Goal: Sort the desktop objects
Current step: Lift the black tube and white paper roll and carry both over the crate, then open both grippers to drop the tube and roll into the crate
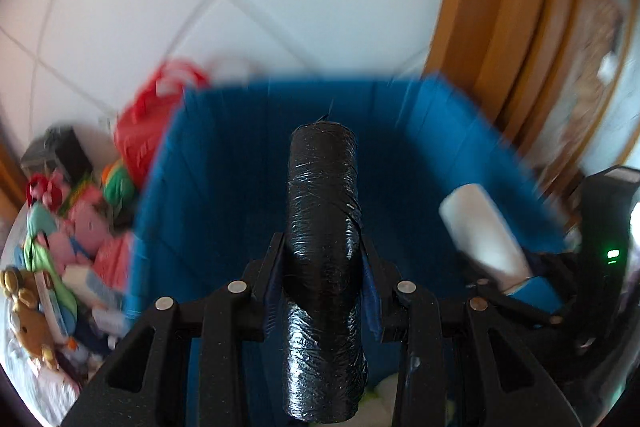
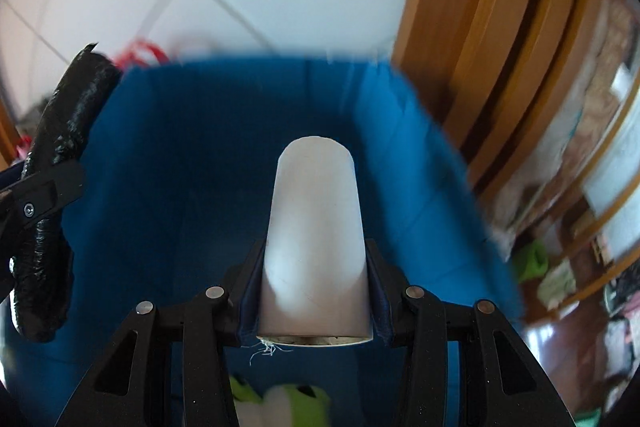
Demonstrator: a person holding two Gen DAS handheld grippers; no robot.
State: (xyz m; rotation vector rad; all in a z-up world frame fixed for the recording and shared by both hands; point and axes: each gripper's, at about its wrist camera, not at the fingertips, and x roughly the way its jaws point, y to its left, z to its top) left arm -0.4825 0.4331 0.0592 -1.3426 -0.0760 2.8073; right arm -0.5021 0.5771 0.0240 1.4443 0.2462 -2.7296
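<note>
My left gripper (image 1: 323, 267) is shut on a black roll of plastic bags (image 1: 322, 227) and holds it over the open blue fabric bin (image 1: 224, 163). My right gripper (image 2: 316, 287) is shut on a white roll (image 2: 316, 227), also over the blue bin (image 2: 400, 155). The white roll shows at the right of the left wrist view (image 1: 484, 235). The black roll shows at the left of the right wrist view (image 2: 60, 163). Something white and green (image 2: 288, 403) lies at the bin's bottom.
A pile of soft toys and small items (image 1: 72, 247) and a red plastic bag (image 1: 148, 123) lie left of the bin. A white tiled wall (image 1: 200, 7) is behind. A wooden frame (image 2: 500, 47) and cluttered shelves (image 2: 580, 187) stand to the right.
</note>
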